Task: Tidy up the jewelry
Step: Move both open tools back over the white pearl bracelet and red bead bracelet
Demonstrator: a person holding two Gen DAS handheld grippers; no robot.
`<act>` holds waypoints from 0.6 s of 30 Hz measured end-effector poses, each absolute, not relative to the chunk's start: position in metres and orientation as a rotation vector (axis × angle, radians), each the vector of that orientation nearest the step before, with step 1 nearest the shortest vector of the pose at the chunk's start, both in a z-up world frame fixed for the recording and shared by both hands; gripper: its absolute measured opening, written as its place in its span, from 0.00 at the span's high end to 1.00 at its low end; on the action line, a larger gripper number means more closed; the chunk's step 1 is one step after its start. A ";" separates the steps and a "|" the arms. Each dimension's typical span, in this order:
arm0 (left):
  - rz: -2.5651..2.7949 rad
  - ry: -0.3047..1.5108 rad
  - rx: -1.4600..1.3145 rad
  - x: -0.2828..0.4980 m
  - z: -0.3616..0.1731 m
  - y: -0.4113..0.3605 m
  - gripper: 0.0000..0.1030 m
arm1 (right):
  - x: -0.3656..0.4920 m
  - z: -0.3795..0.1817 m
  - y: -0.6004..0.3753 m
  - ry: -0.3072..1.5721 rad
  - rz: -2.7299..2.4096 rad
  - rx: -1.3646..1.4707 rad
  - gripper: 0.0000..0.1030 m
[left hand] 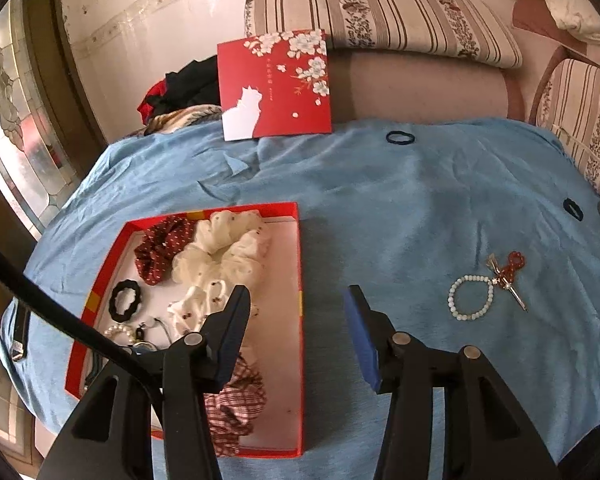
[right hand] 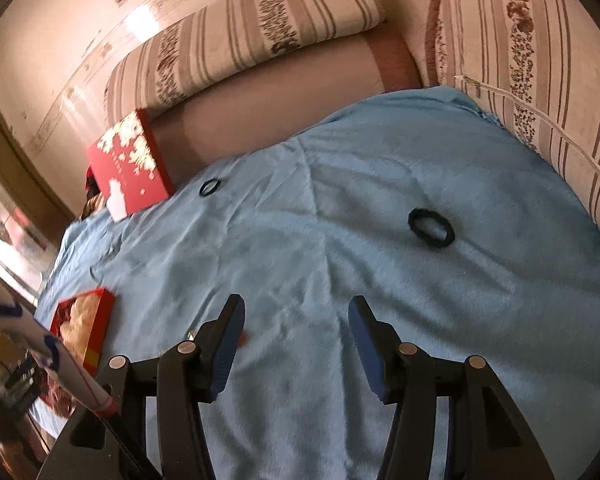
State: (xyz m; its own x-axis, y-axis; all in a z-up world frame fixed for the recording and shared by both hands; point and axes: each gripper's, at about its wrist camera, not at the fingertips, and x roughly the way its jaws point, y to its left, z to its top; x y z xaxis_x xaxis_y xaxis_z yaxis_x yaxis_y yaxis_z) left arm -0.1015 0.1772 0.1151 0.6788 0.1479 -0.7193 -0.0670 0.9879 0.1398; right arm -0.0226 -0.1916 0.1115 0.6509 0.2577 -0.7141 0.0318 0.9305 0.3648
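Observation:
A red open box (left hand: 300, 264) lies on the blue cloth at the left, holding a white scrunchie (left hand: 220, 252), a red dotted one, a plaid one, a black wavy hair tie (left hand: 126, 300) and a pearl piece. My left gripper (left hand: 296, 300) hovers open over the box's right wall, nothing between its fingers. To its right lie a white bead bracelet (left hand: 470, 296) and a red charm with a metal pin (left hand: 508, 276). My right gripper (right hand: 296, 312) hangs open and empty over bare cloth; a black hair tie (right hand: 431, 228) lies ahead to its right, a thinner one (right hand: 209, 188) far left.
The red lid with white blossoms and a cat (left hand: 274, 84) leans against a sofa at the back. Striped cushions (left hand: 380, 12) border the cloth at the back and right. Dark clothes (left hand: 184, 88) are heaped at the back left. A patterned sleeve (right hand: 40, 340) shows in the right wrist view.

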 end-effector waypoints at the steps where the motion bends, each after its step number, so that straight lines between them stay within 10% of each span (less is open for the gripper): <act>1: 0.117 0.825 0.098 -0.099 0.113 0.176 0.53 | -0.019 0.111 -0.196 0.852 0.122 0.373 0.43; 18: -0.151 0.975 0.058 -0.047 0.068 0.078 0.52 | 0.002 0.063 -0.296 0.892 -0.058 0.504 0.43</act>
